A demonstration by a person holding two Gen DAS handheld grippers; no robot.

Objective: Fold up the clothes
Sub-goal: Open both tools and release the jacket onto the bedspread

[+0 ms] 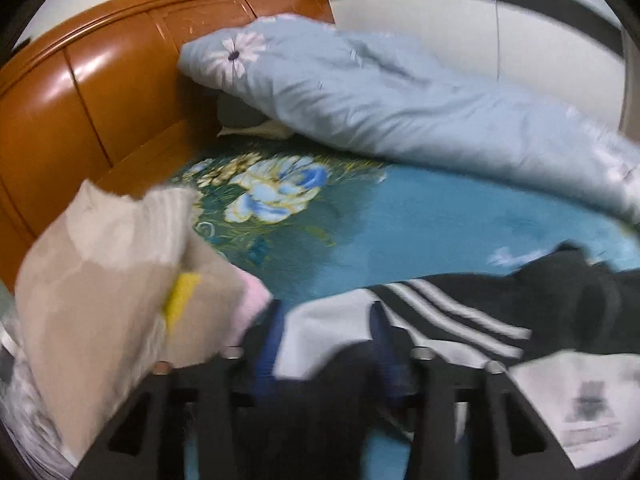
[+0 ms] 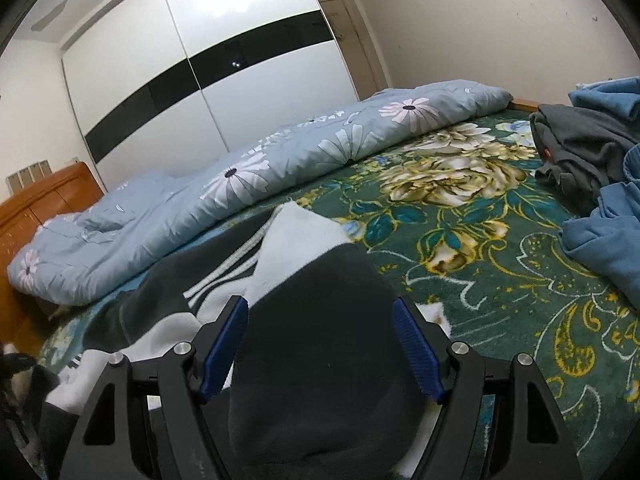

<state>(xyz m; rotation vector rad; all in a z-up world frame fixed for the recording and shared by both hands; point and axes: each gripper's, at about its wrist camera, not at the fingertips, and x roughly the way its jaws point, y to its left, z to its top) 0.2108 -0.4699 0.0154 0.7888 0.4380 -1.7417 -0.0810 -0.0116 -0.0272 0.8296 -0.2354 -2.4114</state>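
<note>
Right wrist view shows the right gripper (image 2: 320,344) spread wide over the black-and-white garment (image 2: 316,276) lying near on the floral bedspread (image 2: 480,248), while the blurred left gripper (image 1: 326,344) apparently also gapes.

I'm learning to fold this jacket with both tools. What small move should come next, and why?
Probably close the right hand-held gripper. Its blue pads stand open on either side of a raised fold of the black-and-white striped jacket, so nothing is pinched yet. The left view is too blurred to judge.
</note>
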